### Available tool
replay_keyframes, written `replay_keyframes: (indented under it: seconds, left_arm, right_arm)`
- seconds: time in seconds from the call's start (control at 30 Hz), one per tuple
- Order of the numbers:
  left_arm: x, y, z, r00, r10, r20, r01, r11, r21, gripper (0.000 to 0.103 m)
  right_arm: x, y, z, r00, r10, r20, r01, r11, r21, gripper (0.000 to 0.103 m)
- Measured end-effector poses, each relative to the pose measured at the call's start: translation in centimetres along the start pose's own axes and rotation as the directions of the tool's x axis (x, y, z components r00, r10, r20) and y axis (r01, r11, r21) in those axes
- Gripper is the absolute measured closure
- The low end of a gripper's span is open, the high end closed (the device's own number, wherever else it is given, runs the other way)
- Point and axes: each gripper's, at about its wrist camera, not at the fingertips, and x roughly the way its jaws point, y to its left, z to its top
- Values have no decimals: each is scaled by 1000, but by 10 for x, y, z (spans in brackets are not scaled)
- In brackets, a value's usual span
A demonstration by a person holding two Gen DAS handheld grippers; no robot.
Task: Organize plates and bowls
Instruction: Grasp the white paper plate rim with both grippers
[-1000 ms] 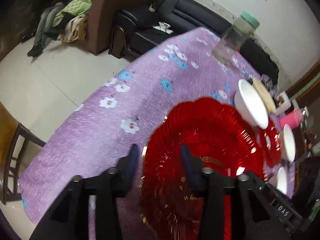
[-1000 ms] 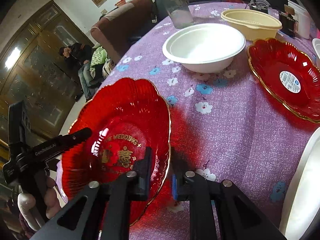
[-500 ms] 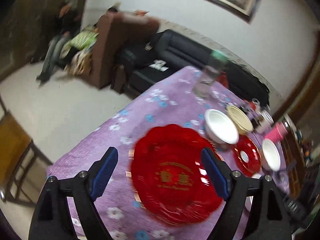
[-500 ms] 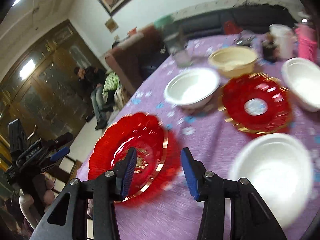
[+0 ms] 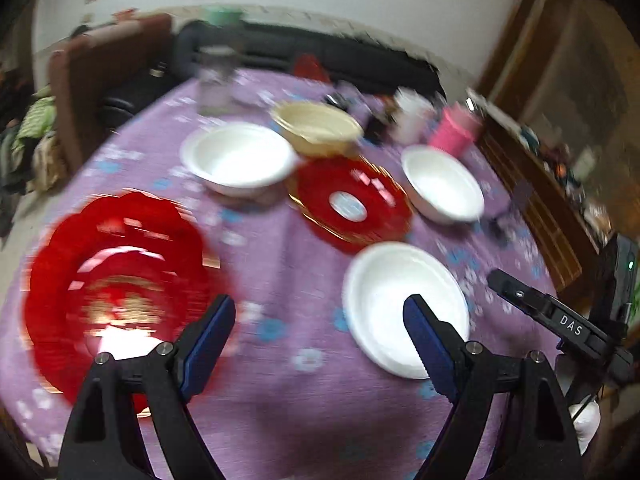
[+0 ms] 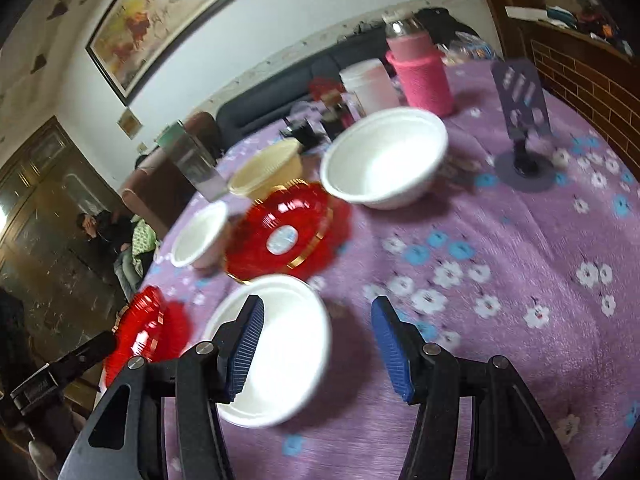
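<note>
Both grippers, left gripper (image 5: 318,340) and right gripper (image 6: 318,344), empty, jaws wide, above the tabletop (image 6: 520,264); wedding plate (image 5: 116,280) lies near-left, whole only in left view. Phone stand (image 6: 520,128) shows sharp only in right view; white bowl (image 6: 276,356) sits under its left jaw.

We note a white plaster wall (image 6: 280,20) w/ a large gilt-framed painting (image 6: 168,12) reflecting overhead light. Below it, a long black leather sofa (image 6: 276,100); a brown upholstered armchair (image 5: 100,76) sits beside it, at the table's far side. Dark wooden glazed doors (image 6: 44,184) at left. Red-brown brick-pattern counter (image 6: 580,64) at right, clutter on top.
</note>
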Motion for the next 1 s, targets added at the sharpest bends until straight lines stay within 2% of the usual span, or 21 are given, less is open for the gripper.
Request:
replay_keyframes:
  seconds: [0.1,0.27,0.37,0.43,0.5,0.6,0.67,0.7,0.83,1.0]
  left_arm:
    - [34,-18,-3,997,-6,-81,7,1000,13,18]
    - [65,-25,-3,991,1,-136,-2,1000,-7,18]
    - [79,-24,-4,984,-21,-176,15,999,-32,19]
    - [85,-23,-3,981,-30,-191,23,999,-42,34]
    - [94,-22,-4,975,-35,-218,26,999,-46,61]
    - [97,-22,-5,976,-31,-215,22,999,-45,75]
    - [97,-25,-6,976,-38,-217,31,999,-37,81]
    - [97,-27,-6,976,-36,-215,30,999,-31,81]
    - [94,-32,-6,979,-29,-200,28,1000,-11,83]
    - [84,-33,-6,981,-51,-186,49,999,-15,83]
  right_arm:
    - [17,-6,-4,999,16,-45,-16,1000,2,43]
    - [39,-3,-9,996,8,-89,-12,999,-36,43]
    - [46,-3,-11,995,5,-103,-10,999,-47,43]
    - [48,-2,-12,995,0,-102,-6,998,-58,43]
    - [49,-2,-13,995,-3,-103,-4,998,-67,45]
    - [54,-2,-14,993,5,-120,-13,998,-64,58]
    - [57,-3,-16,991,10,-134,-18,998,-58,65]
    - [59,-3,-17,990,13,-141,-21,998,-56,73]
    - [58,0,-20,988,26,-154,-35,998,-60,87]
    - [48,7,-20,992,11,-128,-21,997,-73,88]
